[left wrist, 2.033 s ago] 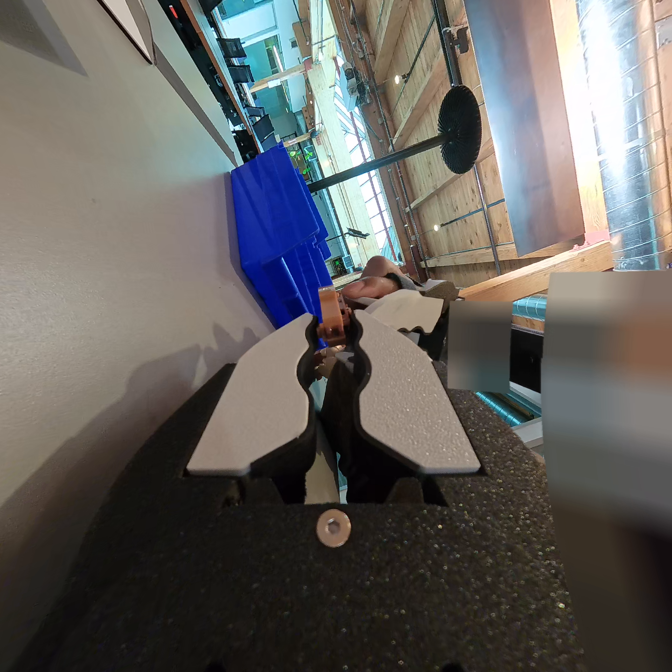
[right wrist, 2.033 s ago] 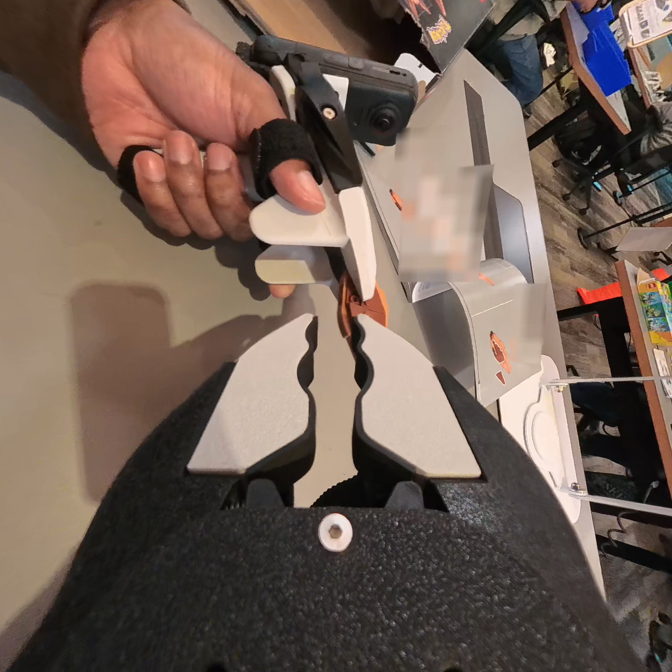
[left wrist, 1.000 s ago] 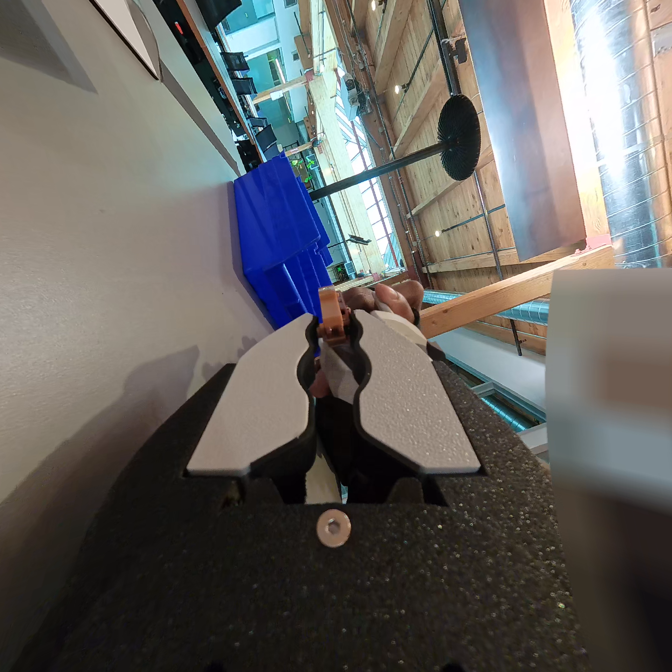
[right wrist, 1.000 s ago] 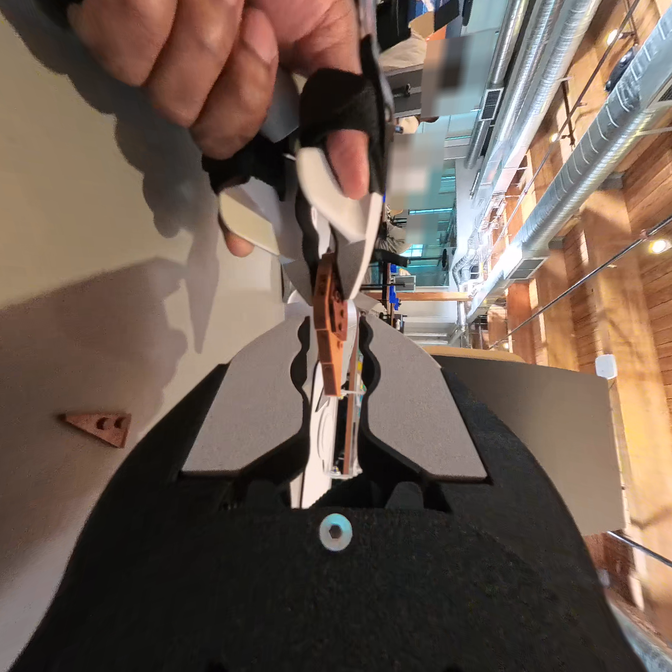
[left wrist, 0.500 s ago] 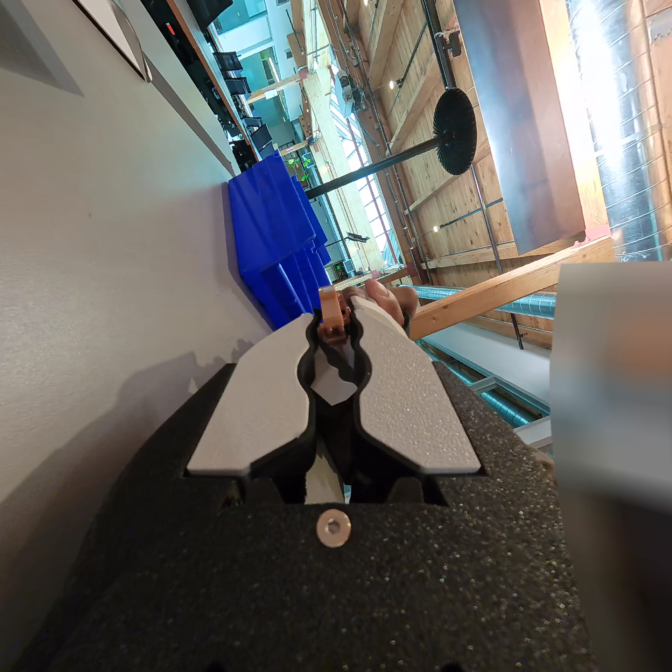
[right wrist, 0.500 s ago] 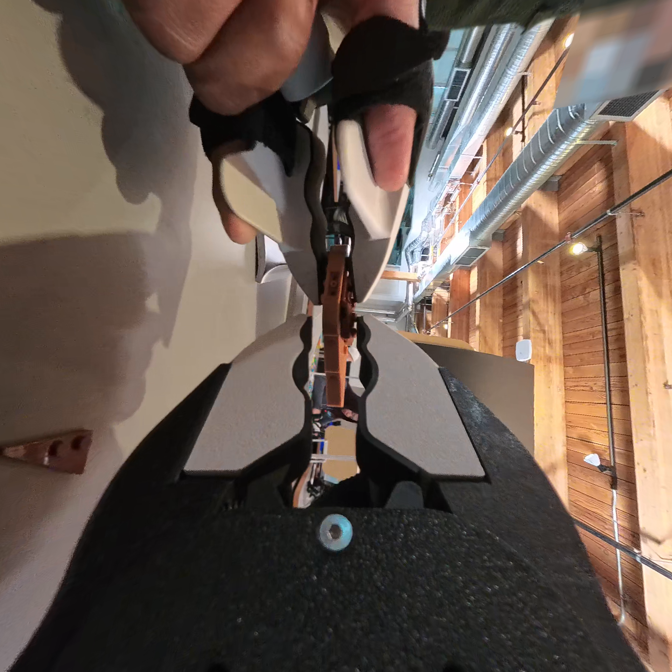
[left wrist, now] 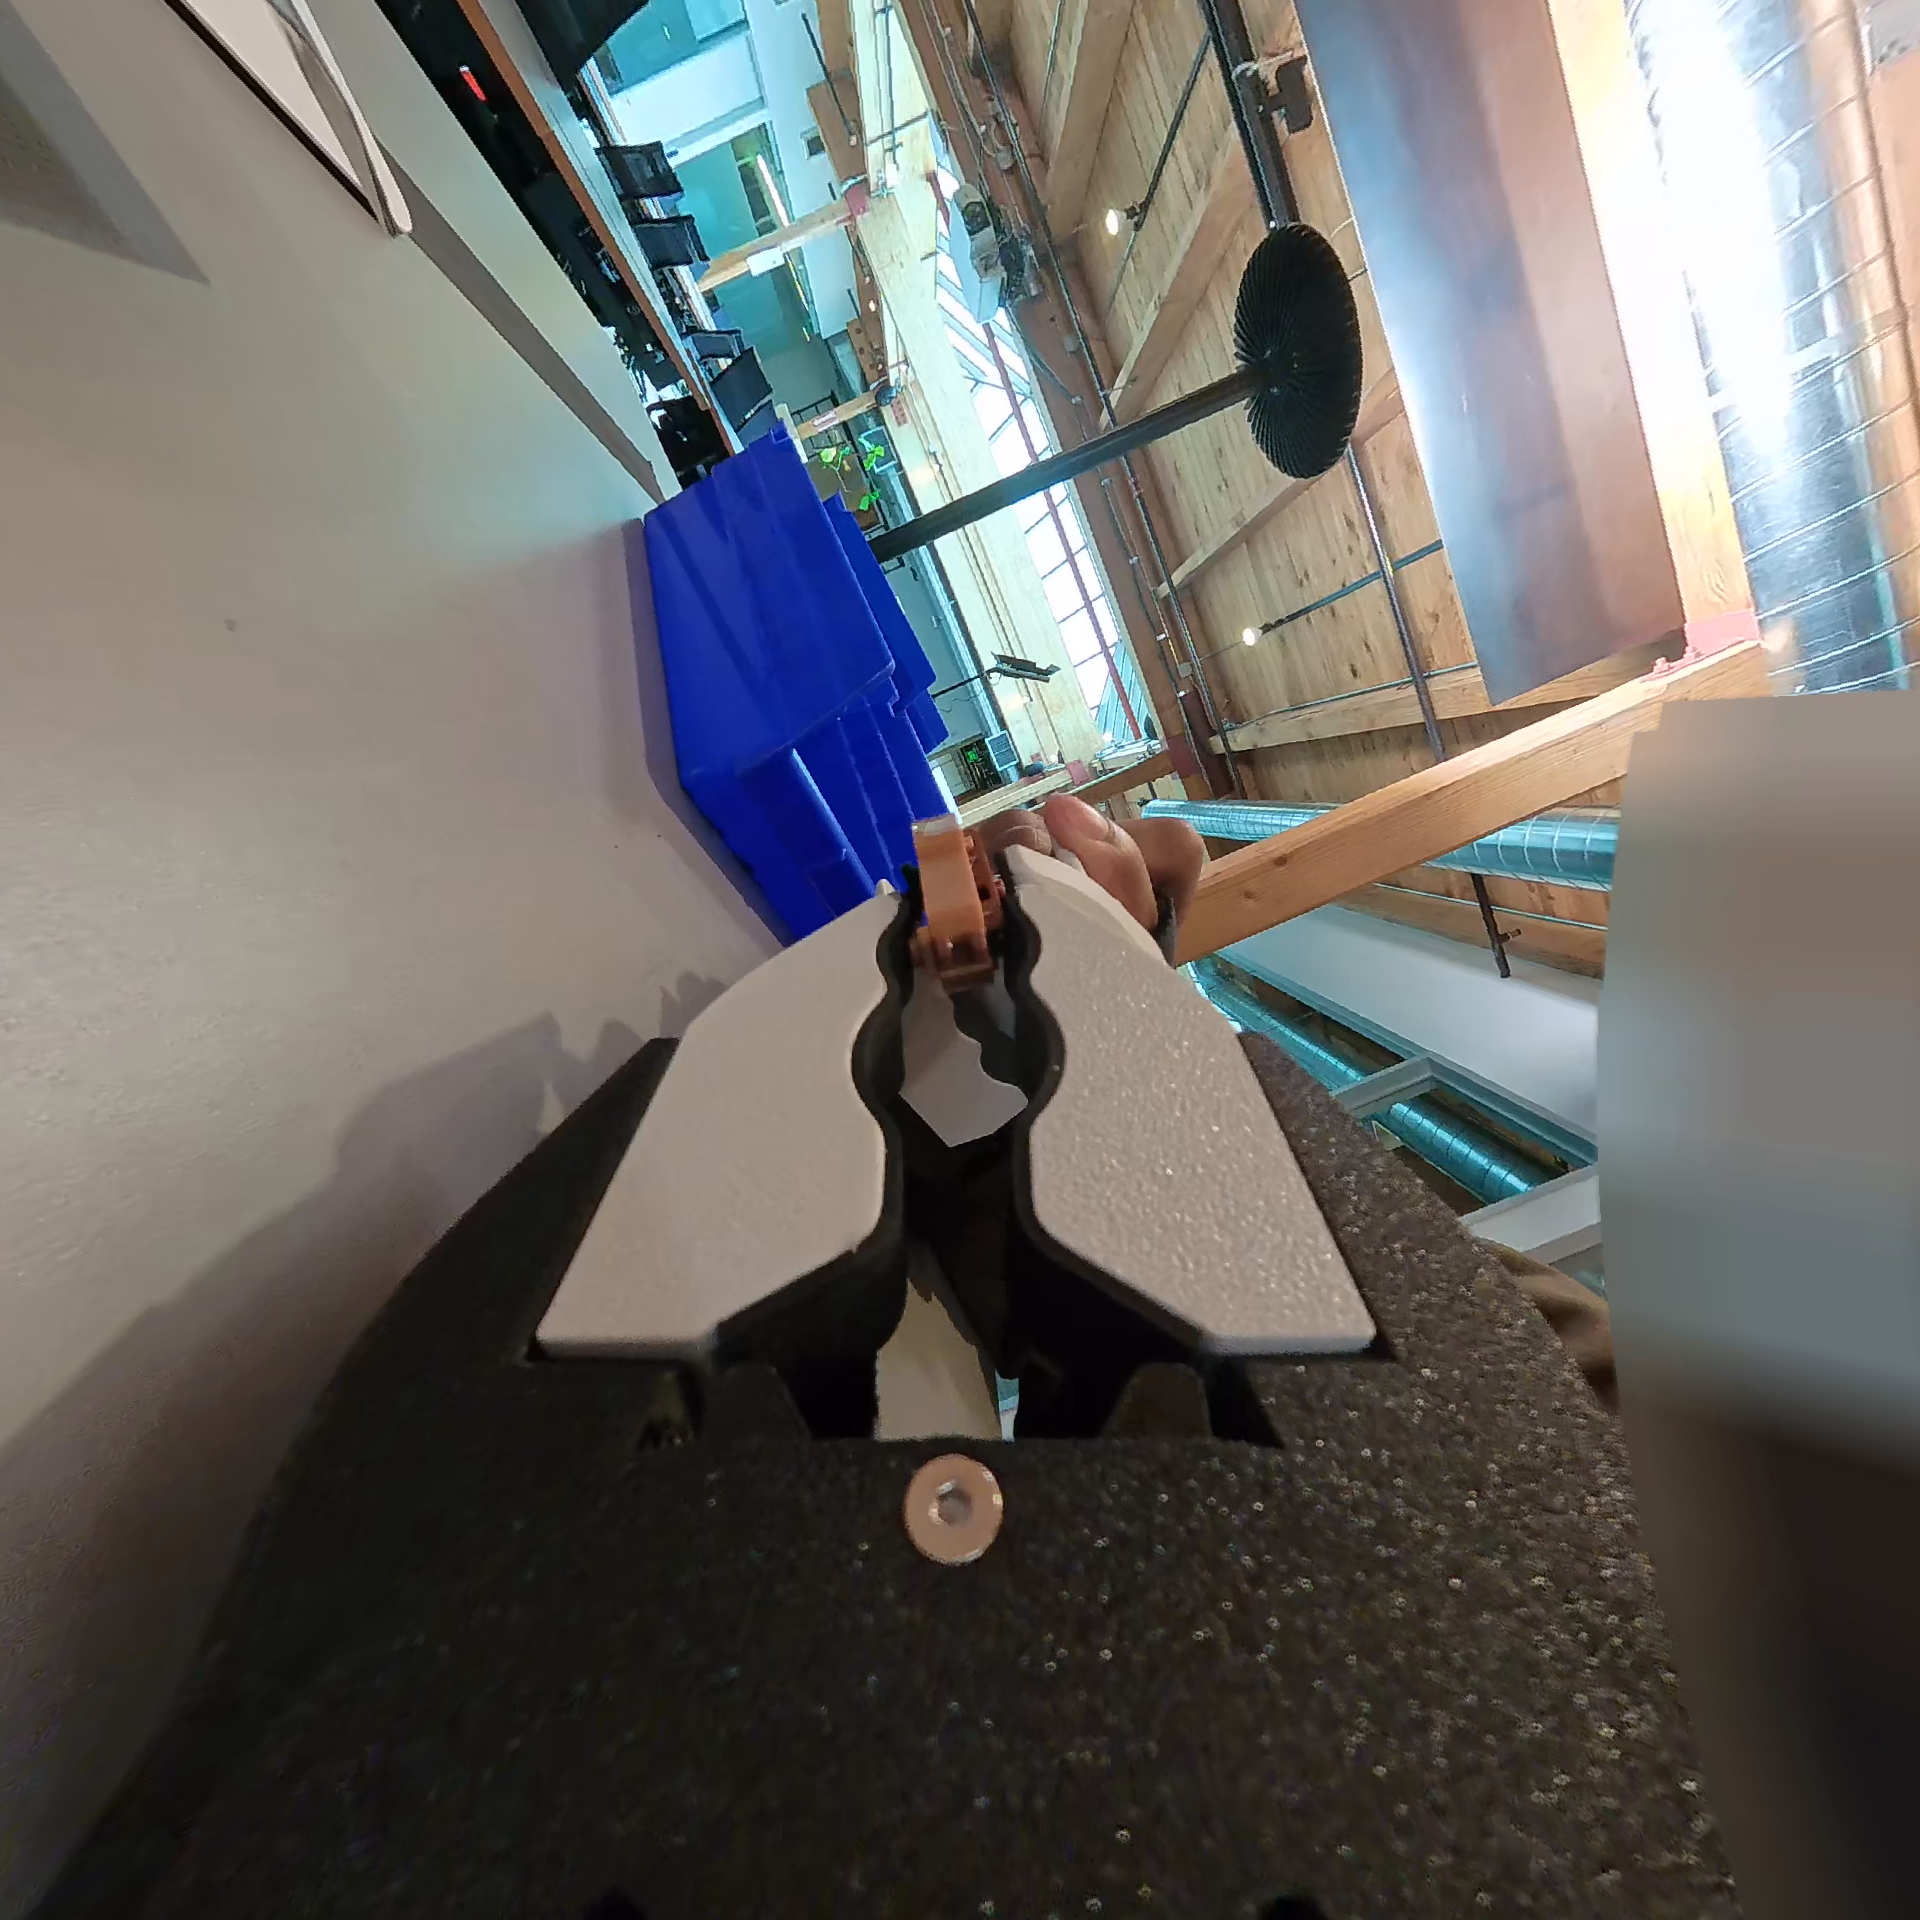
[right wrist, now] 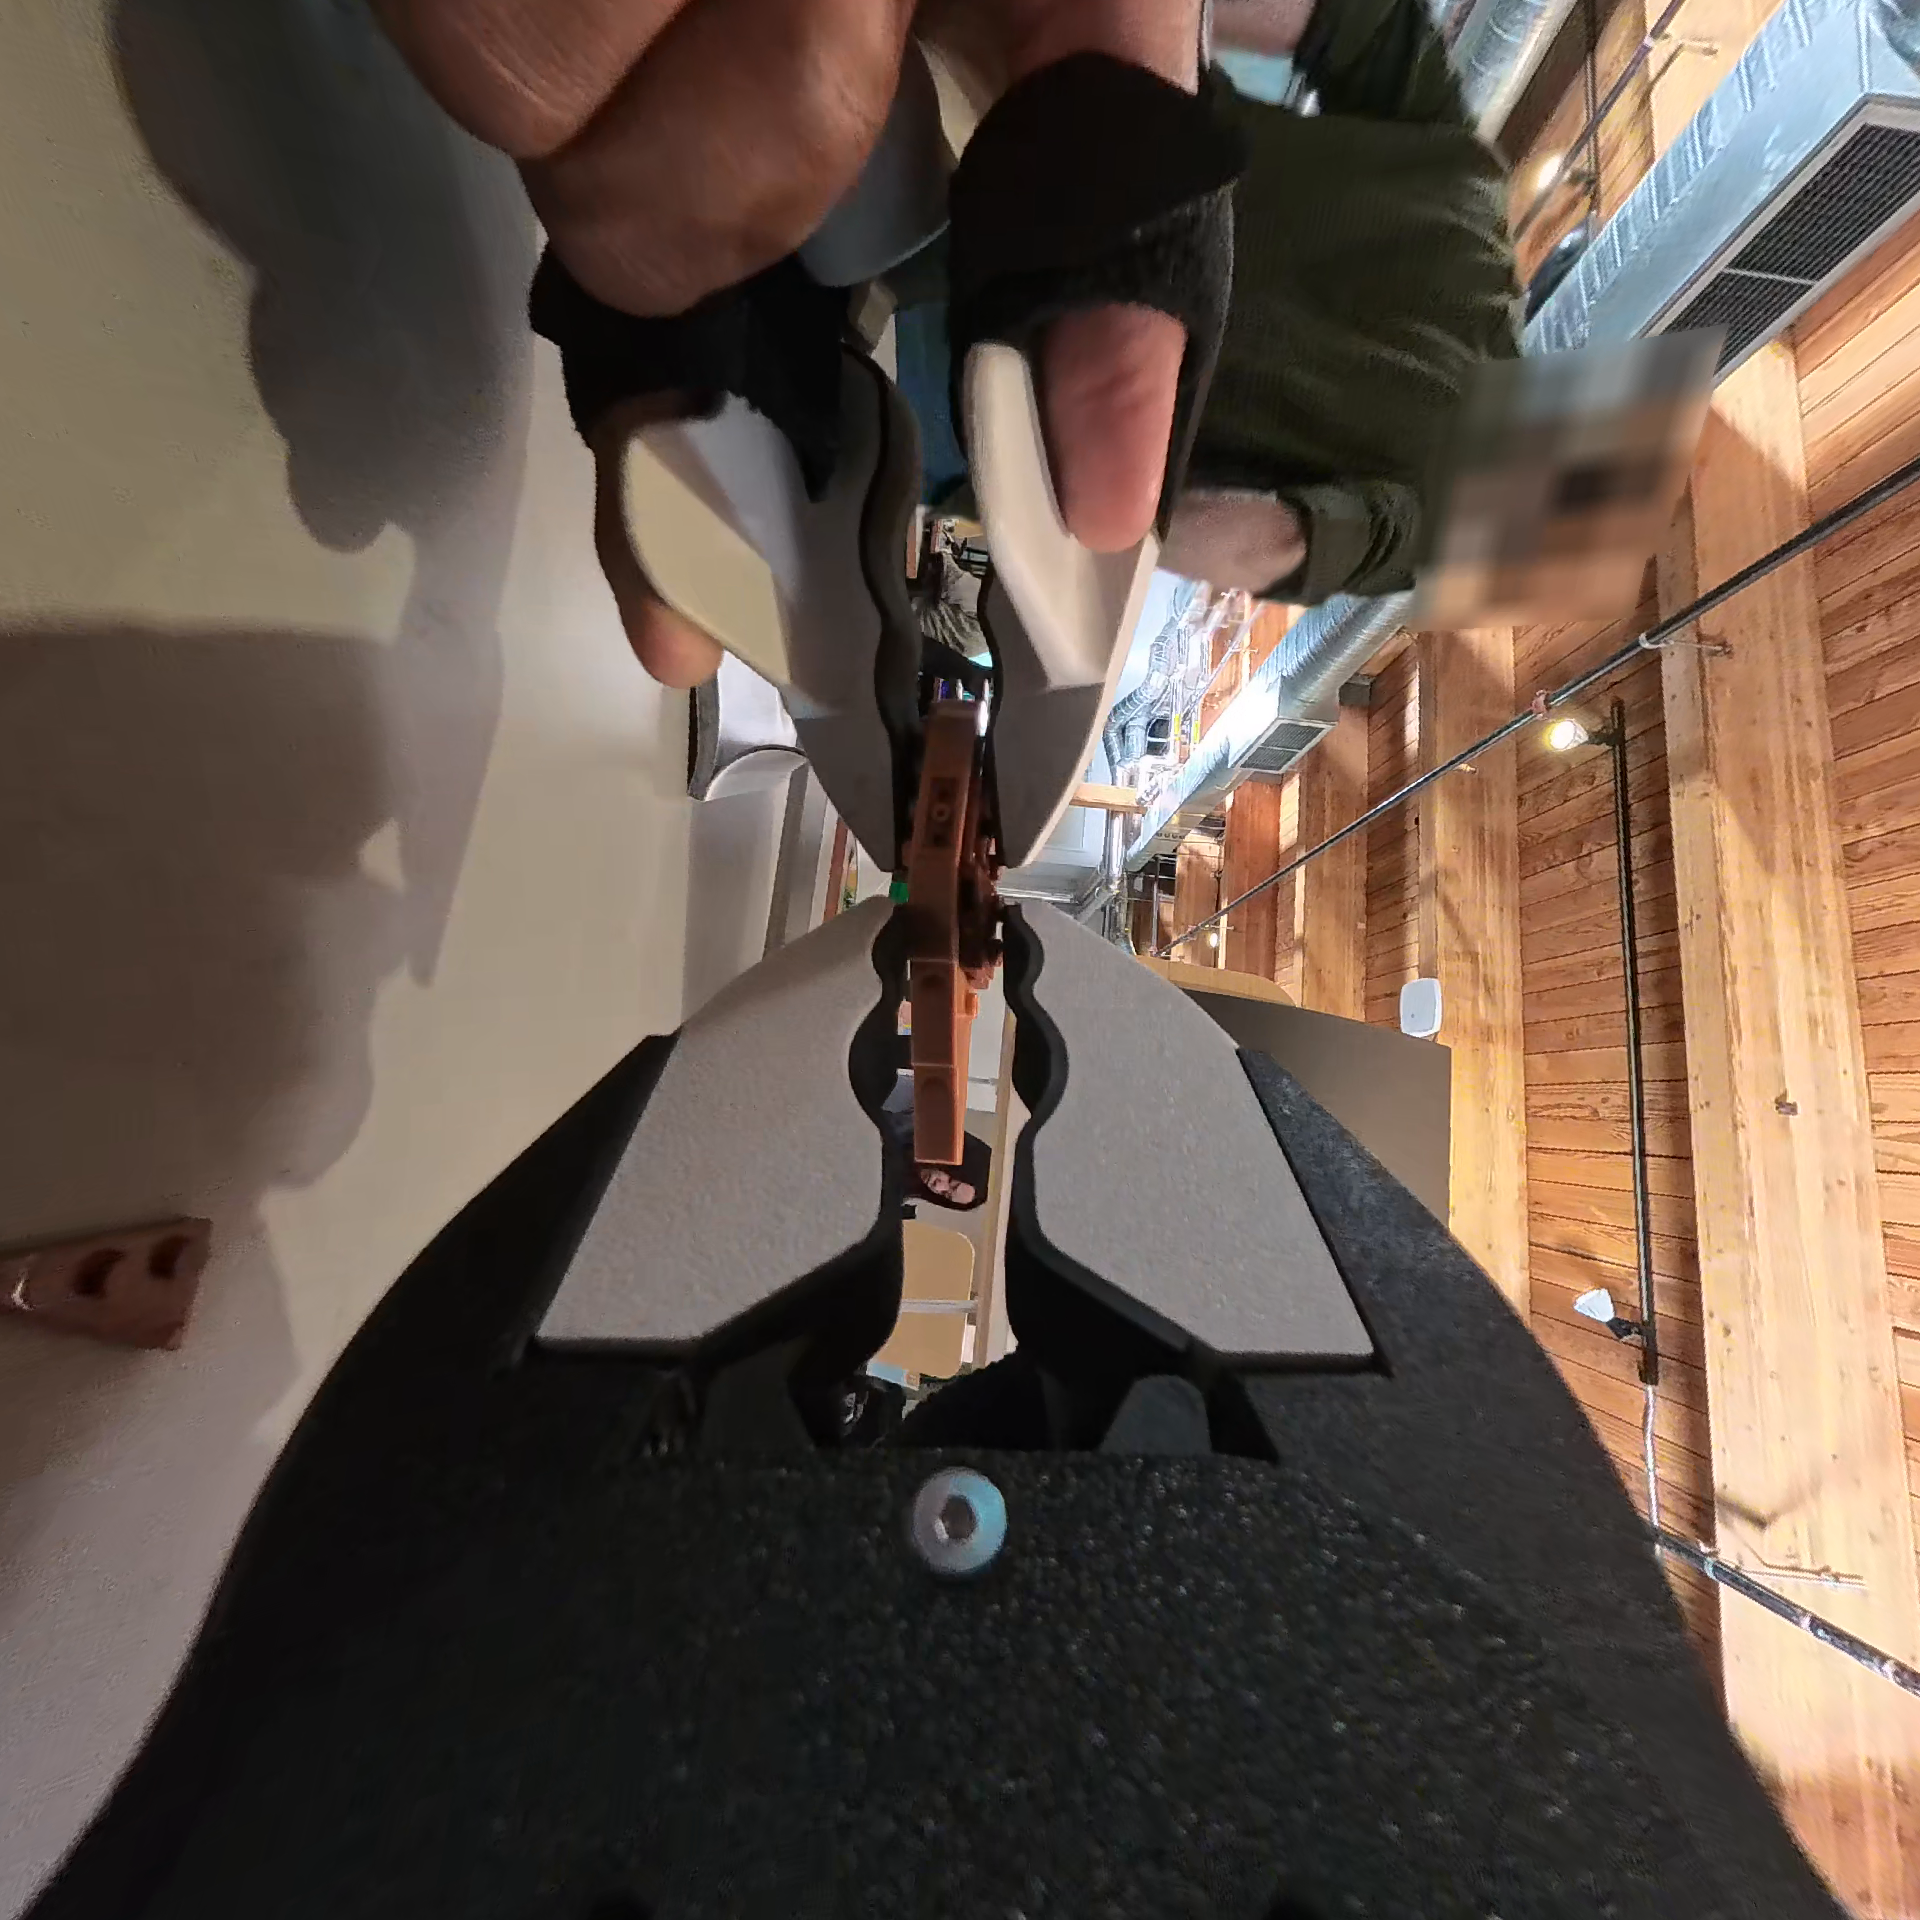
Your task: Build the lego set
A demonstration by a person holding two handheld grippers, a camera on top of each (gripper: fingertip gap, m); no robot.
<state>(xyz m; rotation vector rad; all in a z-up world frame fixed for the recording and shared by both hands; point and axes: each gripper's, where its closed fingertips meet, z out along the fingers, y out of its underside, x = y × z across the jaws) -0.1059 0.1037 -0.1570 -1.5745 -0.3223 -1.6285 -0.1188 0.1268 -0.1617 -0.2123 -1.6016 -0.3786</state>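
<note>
Both grippers met tip to tip above the table (right wrist: 187, 935). The left gripper (right wrist: 940, 821) and right gripper (right wrist: 945, 935) each pinched, nearly closed, one brown lego assembly (right wrist: 943, 987). A brown wedge piece (right wrist: 99, 1283) lay at the table's edge.

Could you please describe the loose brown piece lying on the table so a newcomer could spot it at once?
In the right wrist view, find the pale table along the left edge. Below the shadows lies a small brown triangular piece with round holes; unlike the brown assembly, no tool touches it.

Brown lego assembly (right wrist: 943, 935) edge-on, pinched aloft
</note>
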